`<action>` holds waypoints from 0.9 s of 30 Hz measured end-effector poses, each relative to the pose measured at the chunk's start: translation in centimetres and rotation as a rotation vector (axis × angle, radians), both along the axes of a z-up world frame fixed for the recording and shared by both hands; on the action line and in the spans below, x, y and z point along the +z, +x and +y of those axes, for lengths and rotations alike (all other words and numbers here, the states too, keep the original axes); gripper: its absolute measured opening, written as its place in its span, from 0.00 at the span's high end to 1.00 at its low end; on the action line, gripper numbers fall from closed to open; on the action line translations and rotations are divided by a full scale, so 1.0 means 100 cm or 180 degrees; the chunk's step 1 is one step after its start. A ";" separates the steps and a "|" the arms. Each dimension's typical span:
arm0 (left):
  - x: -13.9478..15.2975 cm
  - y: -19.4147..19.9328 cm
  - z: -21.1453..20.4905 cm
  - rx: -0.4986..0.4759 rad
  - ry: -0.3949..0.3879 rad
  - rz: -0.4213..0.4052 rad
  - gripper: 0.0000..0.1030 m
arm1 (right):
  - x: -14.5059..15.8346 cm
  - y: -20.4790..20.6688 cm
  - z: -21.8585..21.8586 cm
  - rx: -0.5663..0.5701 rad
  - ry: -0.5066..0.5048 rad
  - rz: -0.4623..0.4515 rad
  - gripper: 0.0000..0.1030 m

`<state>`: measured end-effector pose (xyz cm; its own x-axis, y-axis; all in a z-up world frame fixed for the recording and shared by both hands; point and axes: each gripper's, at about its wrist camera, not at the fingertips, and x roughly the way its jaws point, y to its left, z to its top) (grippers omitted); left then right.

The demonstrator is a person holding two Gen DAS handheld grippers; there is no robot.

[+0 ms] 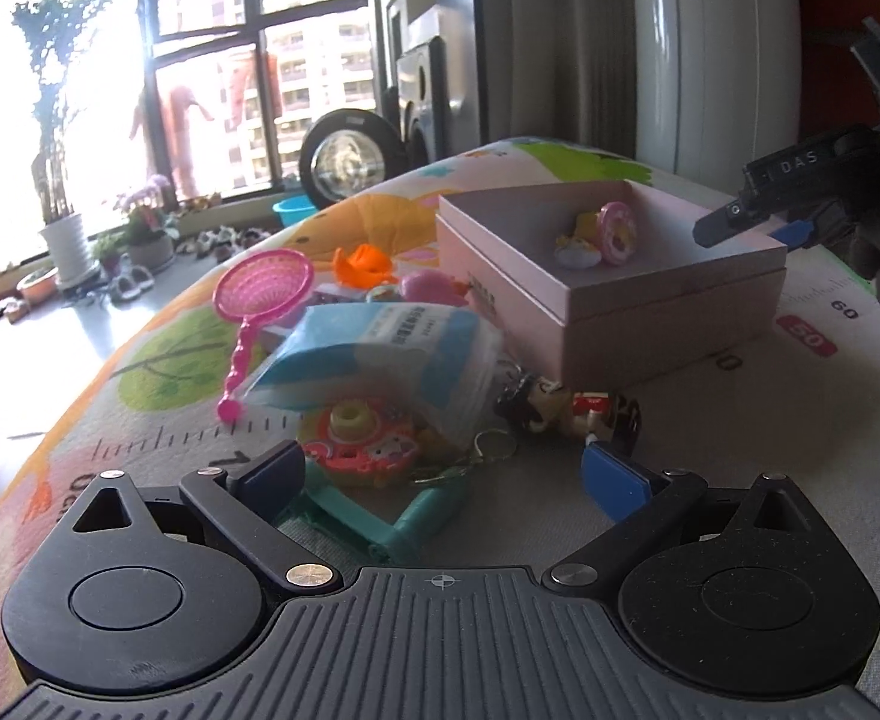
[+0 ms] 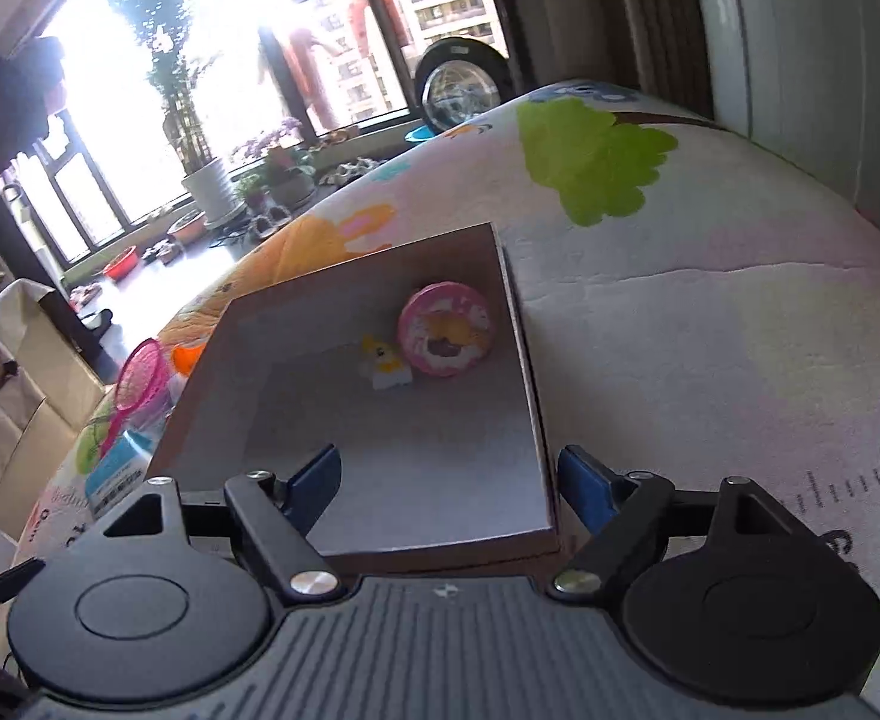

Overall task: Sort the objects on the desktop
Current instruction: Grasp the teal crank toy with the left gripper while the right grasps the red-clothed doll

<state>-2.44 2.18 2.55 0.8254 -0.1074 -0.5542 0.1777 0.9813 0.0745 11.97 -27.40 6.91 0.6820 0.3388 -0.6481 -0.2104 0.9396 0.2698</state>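
- Pink box (image 1: 614,276) on the play mat (image 1: 740,420) holds a pink donut toy (image 2: 445,329) and small yellow figure (image 2: 385,365).
- Only the left wrist view shows the toy pile (image 1: 374,372) beside the box.
- Left gripper (image 1: 446,468): jaws wide, holding nothing, by the pile.
- Right gripper (image 2: 449,474): jaws wide, holding nothing, over the box.

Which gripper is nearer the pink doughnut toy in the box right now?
Right. The right gripper hangs open over the box's near edge, facing the doughnut toy. The left gripper is open, low by the loose toy pile, outside the box.
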 end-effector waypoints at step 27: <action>-0.007 0.019 0.020 0.0129 0.0161 0.0194 0.03 | -0.025 -0.110 0.093 0.1159 -0.0884 -0.0153 0.70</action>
